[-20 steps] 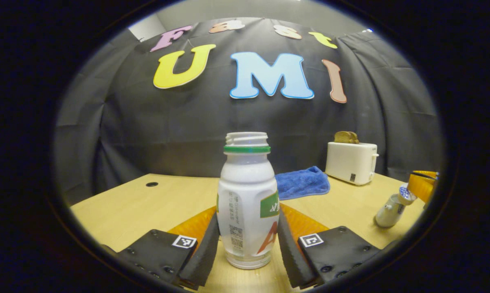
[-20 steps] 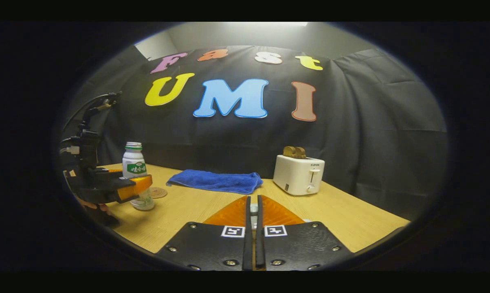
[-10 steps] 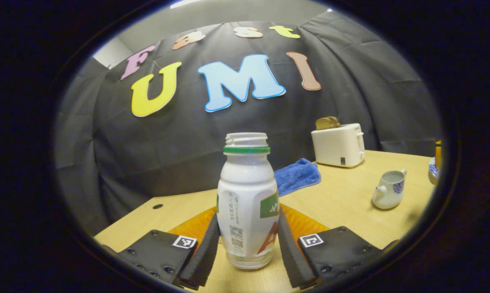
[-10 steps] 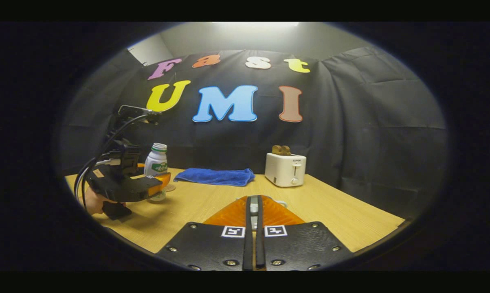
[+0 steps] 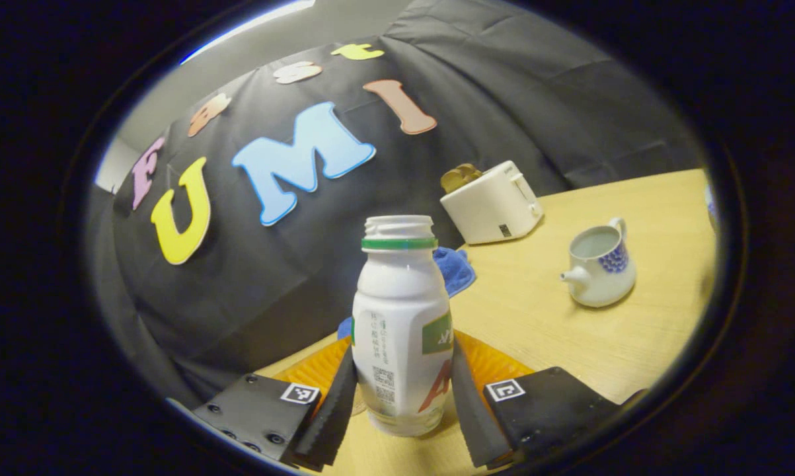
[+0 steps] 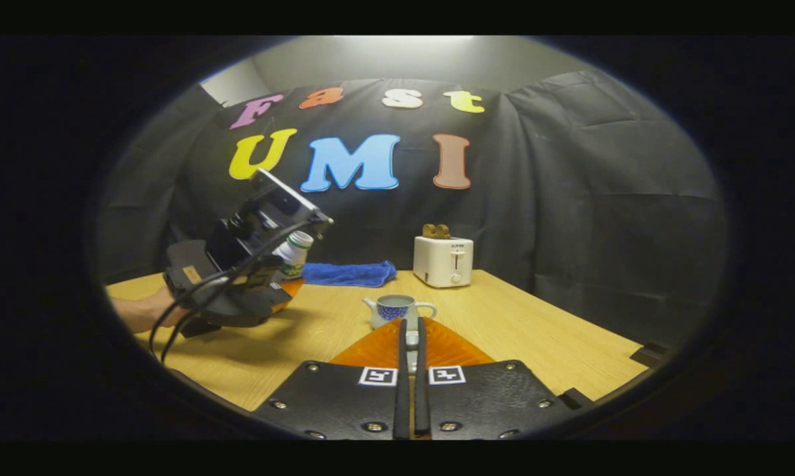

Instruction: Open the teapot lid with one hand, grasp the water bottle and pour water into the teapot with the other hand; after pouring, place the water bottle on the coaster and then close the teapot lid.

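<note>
In the right gripper view, a hand [image 6: 139, 312] at the far left holds the left gripper [image 6: 279, 283], which is raised above the table [image 6: 542, 330] and tipped to the right. Its jaws clamp the water bottle [image 6: 293, 253], whose open neck leans toward the middle of the table. Behind it a blue cloth [image 6: 348, 273] lies along the back edge, and a white toaster [image 6: 443, 261] with bread in its slots stands to the right of the cloth. The teapot [image 6: 397, 309] sits on the table in front of the toaster, lid off, spout to the left, just beyond the right gripper [image 6: 411, 403]. That gripper's jaws are pressed together on something small, too hidden between them to identify.

In the left gripper view the scene is tilted. The left gripper [image 5: 402, 403] has both jaws against the sides of the water bottle [image 5: 400, 330], which is uncapped, with a green ring below its threaded mouth. To its right lie the blue cloth [image 5: 455, 268], the toaster [image 5: 493, 203] and the open teapot [image 5: 597, 263], well apart from the bottle.
</note>
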Available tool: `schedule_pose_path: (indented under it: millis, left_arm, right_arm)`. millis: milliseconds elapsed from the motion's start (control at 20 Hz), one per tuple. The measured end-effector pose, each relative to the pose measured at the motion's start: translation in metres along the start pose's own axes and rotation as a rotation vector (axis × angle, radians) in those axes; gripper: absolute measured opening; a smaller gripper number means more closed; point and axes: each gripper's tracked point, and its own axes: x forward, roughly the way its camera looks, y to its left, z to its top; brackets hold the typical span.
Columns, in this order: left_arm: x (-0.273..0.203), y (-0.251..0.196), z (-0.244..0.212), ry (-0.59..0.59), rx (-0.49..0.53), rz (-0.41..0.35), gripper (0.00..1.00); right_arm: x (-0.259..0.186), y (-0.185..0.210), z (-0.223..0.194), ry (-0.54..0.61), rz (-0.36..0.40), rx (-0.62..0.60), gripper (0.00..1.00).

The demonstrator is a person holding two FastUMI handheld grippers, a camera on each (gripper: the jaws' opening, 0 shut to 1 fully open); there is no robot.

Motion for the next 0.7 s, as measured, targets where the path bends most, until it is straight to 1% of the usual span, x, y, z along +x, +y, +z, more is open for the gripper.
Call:
schedule_pose_path:
  millis: [50,100,150,200,250,300,450,500,550,650,700]
  left_arm:
    - [0.001,-0.007,0.002,-0.003,0.023,-0.009,0.82]
    - [0.002,-0.015,0.004,-0.006,0.044,-0.022,0.79]
    - [0.005,-0.020,0.007,-0.005,0.068,-0.031,0.76]
    - [0.006,-0.023,0.008,-0.007,0.090,-0.035,0.76]
    - [0.007,-0.026,0.010,-0.007,0.115,-0.037,0.76]
    - [0.009,-0.029,0.010,-0.006,0.141,-0.037,0.70]
    - [0.013,-0.034,0.012,-0.002,0.206,-0.032,0.70]
    - [0.014,-0.037,0.012,-0.001,0.226,-0.036,0.76]
    - [0.015,-0.039,0.012,-0.002,0.245,-0.039,0.76]
    - [0.017,-0.044,0.016,0.001,0.303,-0.046,0.76]
    - [0.018,-0.047,0.017,0.010,0.360,-0.043,0.78]
  right_arm:
    - [-0.001,-0.003,0.000,-0.003,-0.005,-0.002,0.03]
    - [-0.002,-0.005,-0.001,-0.003,-0.012,-0.004,0.03]
    - [-0.002,-0.007,-0.001,-0.004,-0.013,-0.002,0.00]
    - [-0.003,-0.008,-0.002,-0.003,-0.012,0.001,0.03]
    - [-0.003,-0.010,-0.003,-0.001,-0.015,0.002,0.03]
    - [-0.004,-0.012,-0.004,0.000,-0.018,0.004,0.03]
    - [-0.005,-0.018,-0.005,0.003,-0.027,0.007,0.03]
    - [-0.004,-0.020,-0.006,0.004,-0.029,0.009,0.03]
    - [-0.005,-0.022,-0.008,0.007,-0.032,0.010,0.03]
    - [-0.005,-0.024,-0.011,0.013,-0.034,0.016,0.03]
    - [-0.006,-0.025,-0.011,0.012,-0.033,0.019,0.03]
